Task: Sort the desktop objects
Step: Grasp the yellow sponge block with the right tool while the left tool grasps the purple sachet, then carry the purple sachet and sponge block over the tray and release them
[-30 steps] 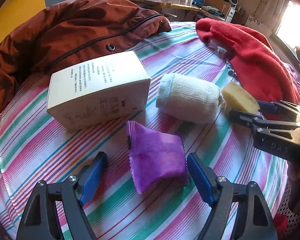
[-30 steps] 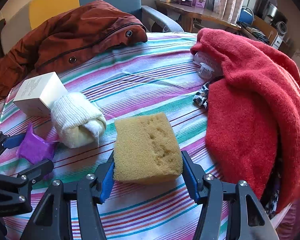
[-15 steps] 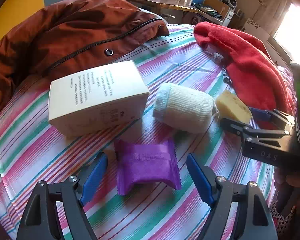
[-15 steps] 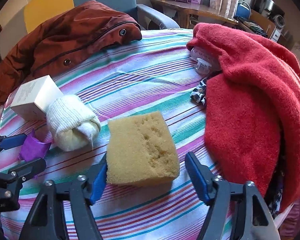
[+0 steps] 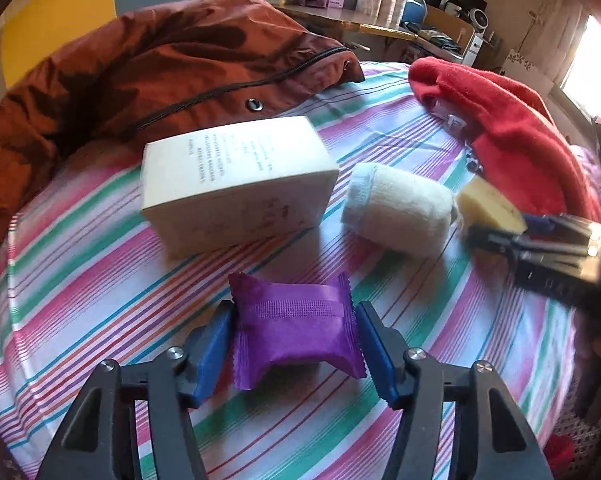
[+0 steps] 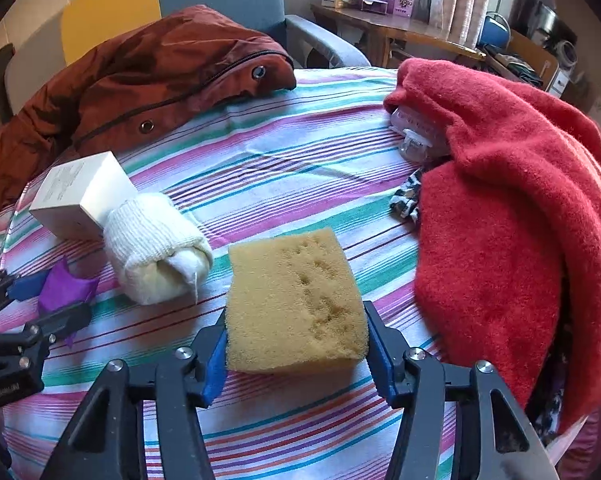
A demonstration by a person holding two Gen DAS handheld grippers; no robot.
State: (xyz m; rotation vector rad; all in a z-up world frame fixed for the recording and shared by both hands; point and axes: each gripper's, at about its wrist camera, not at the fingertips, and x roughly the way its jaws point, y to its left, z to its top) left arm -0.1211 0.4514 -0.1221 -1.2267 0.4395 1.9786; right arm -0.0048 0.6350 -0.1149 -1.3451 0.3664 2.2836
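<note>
1. Striped cloth in pink, green, white and blue is spread over the round bench, on which everything else is carried.
2. At the far left edge a rust-brown jacket is heaped; a red fleece blanket is piled along the right edge.
3. A cream cardboard box is laid flat just in front of the jacket, printed text on its top face.
4. A rolled white sock is set just right of the box, touching it in the right wrist view.
5. A yellow sponge lies near the front edge, right of the sock. It is bracketed by the right tongs, whose jaws are closing; both blue pads are seen against its sides.
6. A purple sachet rests in front of the box. It is enclosed by the left tongs, jaws closing, the blue pads touching its crimped ends.
7. A clear plastic clip and a black-and-white patterned scrap are tucked at the blanket's left edge.
</note>
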